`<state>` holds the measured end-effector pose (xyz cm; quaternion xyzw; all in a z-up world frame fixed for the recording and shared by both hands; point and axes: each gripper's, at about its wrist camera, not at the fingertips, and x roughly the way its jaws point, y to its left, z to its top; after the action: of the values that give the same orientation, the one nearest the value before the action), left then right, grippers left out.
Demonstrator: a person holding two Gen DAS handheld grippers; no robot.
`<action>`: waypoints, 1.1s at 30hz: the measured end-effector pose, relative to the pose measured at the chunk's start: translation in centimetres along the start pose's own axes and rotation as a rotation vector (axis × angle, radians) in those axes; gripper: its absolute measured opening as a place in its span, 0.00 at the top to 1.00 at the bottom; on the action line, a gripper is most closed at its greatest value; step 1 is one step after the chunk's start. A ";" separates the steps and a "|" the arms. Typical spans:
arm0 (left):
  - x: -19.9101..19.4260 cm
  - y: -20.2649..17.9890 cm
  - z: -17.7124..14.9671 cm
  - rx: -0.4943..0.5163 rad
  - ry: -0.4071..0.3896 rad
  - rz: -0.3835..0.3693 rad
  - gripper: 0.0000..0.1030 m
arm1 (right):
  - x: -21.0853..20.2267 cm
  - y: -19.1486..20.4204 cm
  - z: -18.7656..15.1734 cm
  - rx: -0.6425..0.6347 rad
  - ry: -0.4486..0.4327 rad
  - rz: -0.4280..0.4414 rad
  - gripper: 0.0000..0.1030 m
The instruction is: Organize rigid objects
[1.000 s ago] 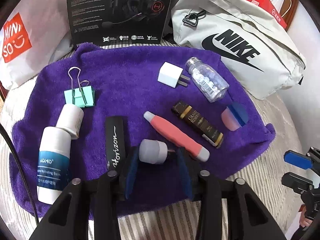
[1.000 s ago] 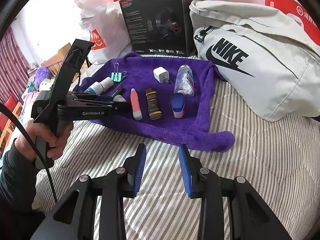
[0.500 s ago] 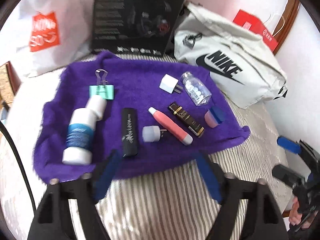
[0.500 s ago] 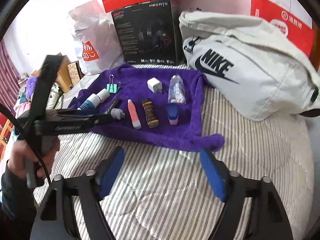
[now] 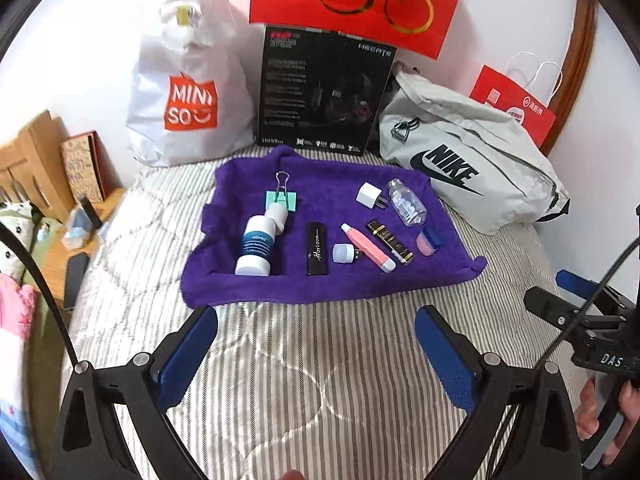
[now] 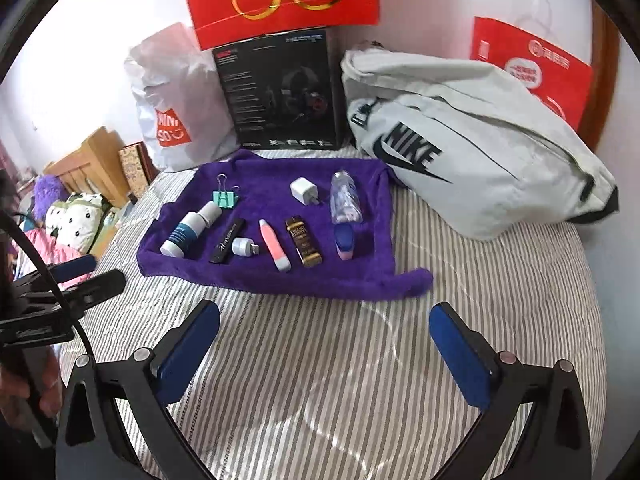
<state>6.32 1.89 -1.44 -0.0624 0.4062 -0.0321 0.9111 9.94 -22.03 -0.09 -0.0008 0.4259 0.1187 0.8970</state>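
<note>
Nearest the cameras, the left gripper [image 5: 316, 326] is opening, its blue pads spread wide over the striped bedcover [image 5: 320, 380] with nothing between them and nothing touched; the right gripper [image 6: 325, 328] is opening likewise — jaws far apart above bare stripes, holding nothing. Each shows at the edge of the other's view, gripped by a hand [image 5: 612, 420]. Beyond the fingertips lies a purple towel [image 5: 328, 284], and on it the rigid objects sit in loose rows. In the near row, from the left: a white bottle with a blue label [image 5: 258, 246] lying on its side, cap pointing away; a black bar lettered "Horizon" [image 5: 317, 248]; a small pale cap-shaped USB piece [image 5: 345, 253], just beside the bar; a pink and white pen-shaped tube [image 5: 366, 247], angled; a dark brown and gold tube [image 5: 390, 242] running parallel to it; and a pink and blue eraser-like block [image 5: 429, 239] near the towel's right edge. In the far row are a mint binder clip [image 5: 282, 199], touching the bottle's cap, a white plug adapter [image 5: 369, 195], and a clear small bottle [image 5: 406, 204] on its side with pale round pieces inside — what they are is too small to tell. Behind the towel stand a white Miniso bag [image 5: 188, 96], tied shut, a black headset box [image 5: 324, 92], and a grey Nike bag [image 5: 472, 164], its contents hidden. Red paper bags [image 5: 356, 0] are at the wall.
</note>
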 end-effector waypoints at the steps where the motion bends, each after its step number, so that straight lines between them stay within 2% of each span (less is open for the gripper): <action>1: -0.4 -0.1 -0.1 -0.005 -0.007 0.005 0.03 | -0.3 0.0 -0.2 0.013 0.005 -0.008 0.00; 4: -1.4 -0.3 -0.5 -0.008 -0.013 0.020 0.03 | -1.1 0.1 -0.7 0.027 0.015 -0.028 0.00; 8: -2.5 -1.1 -1.0 0.024 -0.021 0.057 0.03 | -1.9 0.3 -1.5 0.028 0.037 -0.113 0.00; 11: -3.5 -1.6 -1.2 0.044 -0.035 0.075 0.03 | -2.3 0.2 -2.1 0.035 0.055 -0.136 0.00; 23: -5.0 -2.8 -1.1 0.077 -0.028 0.094 0.03 | -3.7 0.1 -2.5 0.054 0.042 -0.136 0.00; 33: -5.2 -2.0 -1.0 0.047 -0.019 0.099 0.03 | -4.2 0.1 -2.3 0.058 0.027 -0.140 0.00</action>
<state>2.14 0.39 1.99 -0.0211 0.3993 0.0042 0.9166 5.62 -23.04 1.67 -0.0061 0.4403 0.0430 0.8968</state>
